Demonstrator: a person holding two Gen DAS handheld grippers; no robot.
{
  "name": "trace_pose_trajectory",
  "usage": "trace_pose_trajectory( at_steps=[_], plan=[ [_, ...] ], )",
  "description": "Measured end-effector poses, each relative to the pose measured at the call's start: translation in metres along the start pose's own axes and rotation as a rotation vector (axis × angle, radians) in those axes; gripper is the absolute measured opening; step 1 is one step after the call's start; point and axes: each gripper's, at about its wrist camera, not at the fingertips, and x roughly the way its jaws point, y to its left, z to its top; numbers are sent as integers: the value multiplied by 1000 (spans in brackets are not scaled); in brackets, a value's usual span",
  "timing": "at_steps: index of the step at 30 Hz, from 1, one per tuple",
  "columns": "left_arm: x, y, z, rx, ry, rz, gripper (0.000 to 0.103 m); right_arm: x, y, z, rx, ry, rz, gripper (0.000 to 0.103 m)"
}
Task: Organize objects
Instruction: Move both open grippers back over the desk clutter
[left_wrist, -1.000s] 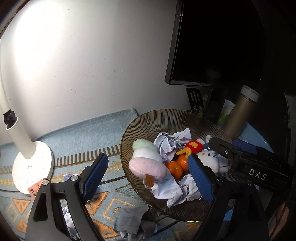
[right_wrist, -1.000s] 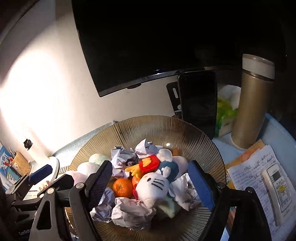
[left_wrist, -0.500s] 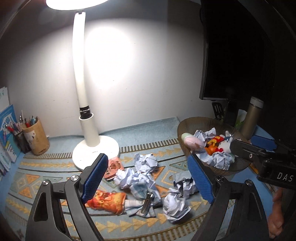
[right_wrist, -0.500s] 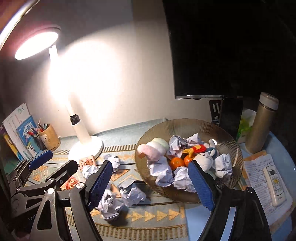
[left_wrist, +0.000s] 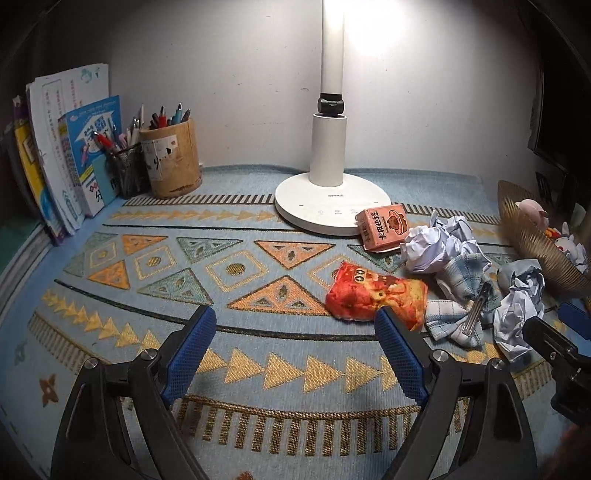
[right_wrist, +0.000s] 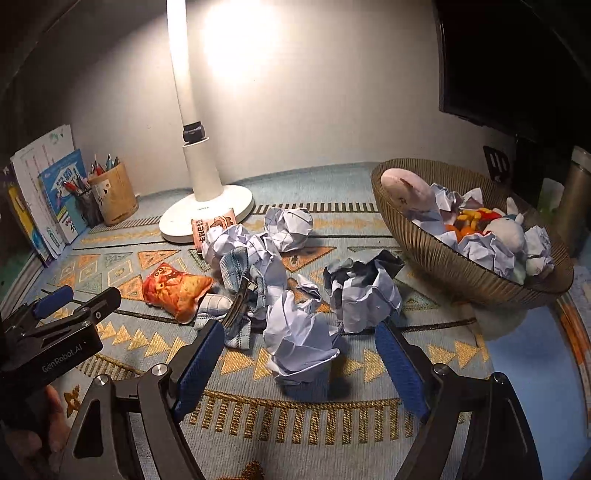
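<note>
Several crumpled paper balls (right_wrist: 300, 343) lie on the patterned mat, with an orange snack bag (right_wrist: 173, 290), a checked cloth (right_wrist: 236, 291) with a metal clip, and a small pink box (left_wrist: 384, 229). A ribbed brown bowl (right_wrist: 443, 258) at the right holds plush toys, oranges and paper. My right gripper (right_wrist: 300, 356) is open, low over the mat, a paper ball between its fingers. My left gripper (left_wrist: 295, 347) is open and empty over bare mat, the snack bag (left_wrist: 373, 295) just beyond its right finger.
A white desk lamp (left_wrist: 332, 206) stands at the back centre. A wooden pen holder (left_wrist: 171, 158) and books (left_wrist: 74, 158) stand at the back left. A dark monitor (right_wrist: 517, 62) and a gold flask (right_wrist: 572, 199) are at the far right behind the bowl.
Both grippers have pulled back from the bowl and swung left and down toward the mat. The litter on the mat and the pen holder have come into view.
</note>
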Motion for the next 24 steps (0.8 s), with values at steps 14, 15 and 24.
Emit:
trace_pose_trajectory(
  at_steps=[14,15,24],
  plan=[
    [8,5,-2,-17,37,-21,87,14,14,-4,-65,49,-34,87],
    [8,5,-2,-17,37,-20,87,15,13,-4,-61,52,-32,87],
    [8,8,-1,-29,42,-25,87,16,9,-3,-46,59,-26,87]
  ],
)
